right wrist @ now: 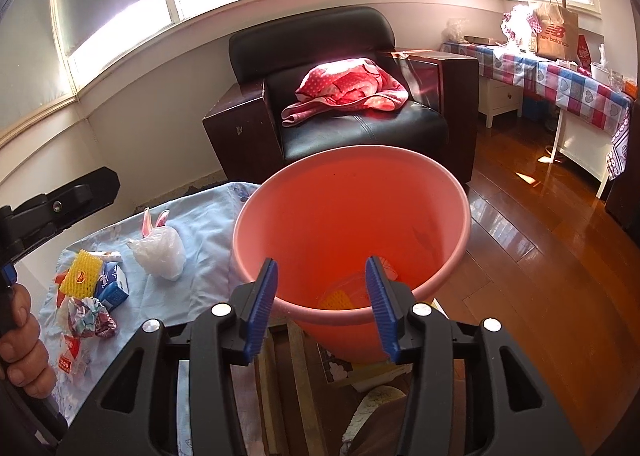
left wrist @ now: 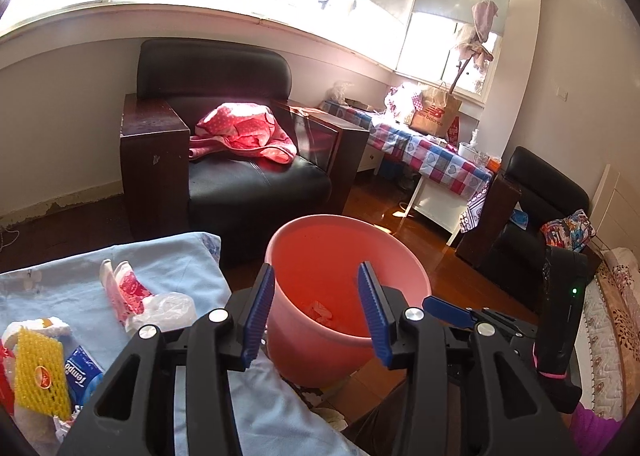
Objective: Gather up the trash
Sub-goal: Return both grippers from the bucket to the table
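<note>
Bucket (right wrist: 352, 223) on floor (right wrist: 540, 276), just beside right edge of cloth-covered desk (right wrist: 208, 256). Scraps of trash inside bucket bottom. On desk: plastic bag (right wrist: 160, 252) near bucket-side edge; foam fruit net (right wrist: 80, 278), tissue pack (right wrist: 114, 288), crumpled wrapper (right wrist: 90, 316) clustered toward left edge. Armchair (right wrist: 360, 95) behind bucket and desk, blanket (right wrist: 348, 89) on its seat. Side table (right wrist: 580, 87) with paper shopping bag (right wrist: 556, 31) on top, far right by window. Both grippers held above bucket's near rim, fingers apart.

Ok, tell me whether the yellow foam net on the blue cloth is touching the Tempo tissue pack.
Touching. In the left wrist view the yellow foam net overlaps the Tempo tissue pack with no gap; the right wrist view shows them pressed together too.
</note>
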A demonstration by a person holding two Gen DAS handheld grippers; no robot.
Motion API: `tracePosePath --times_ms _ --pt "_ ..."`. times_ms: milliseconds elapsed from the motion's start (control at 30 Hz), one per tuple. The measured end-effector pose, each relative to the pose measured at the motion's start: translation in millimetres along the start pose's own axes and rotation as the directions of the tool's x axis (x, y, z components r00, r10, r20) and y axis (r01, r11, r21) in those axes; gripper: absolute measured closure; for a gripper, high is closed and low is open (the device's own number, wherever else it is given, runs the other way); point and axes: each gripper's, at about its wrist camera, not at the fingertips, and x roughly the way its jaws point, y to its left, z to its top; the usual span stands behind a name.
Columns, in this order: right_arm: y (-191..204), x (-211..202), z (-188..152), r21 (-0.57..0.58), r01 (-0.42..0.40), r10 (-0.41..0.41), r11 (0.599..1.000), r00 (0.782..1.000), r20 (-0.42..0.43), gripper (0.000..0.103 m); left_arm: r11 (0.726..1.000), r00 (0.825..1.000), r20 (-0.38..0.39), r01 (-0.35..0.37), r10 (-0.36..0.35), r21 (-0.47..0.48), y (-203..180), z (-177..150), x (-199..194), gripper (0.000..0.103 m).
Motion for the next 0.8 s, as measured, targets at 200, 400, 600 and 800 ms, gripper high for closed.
tracePosePath --times_ms 200,400,600,800 --pt "23 -2 -2 -0.039 -0.034 0.034 0.999 0.999 -0.009 0.056 0.995 0.994 0.049 -0.096 0.097 -0.029 29 -2 -44 0.055" --pt "45 -1 -6 -0.075 -0.077 0.076 0.994 0.997 -0.019 0.056 0.977 0.975 0.073 -0.204 0.209 -0.067 64 -13 -83 0.055" --pt "68 3 -10 -0.111 -0.122 0.118 0.986 0.992 -0.043 0.056 0.944 0.943 0.071 -0.317 0.324 -0.093 97 -33 -117 0.055" --pt "88 7 -17 -0.139 -0.166 0.157 0.976 0.985 -0.076 0.056 0.896 0.903 0.028 -0.422 0.429 -0.14 133 -63 -148 0.055"
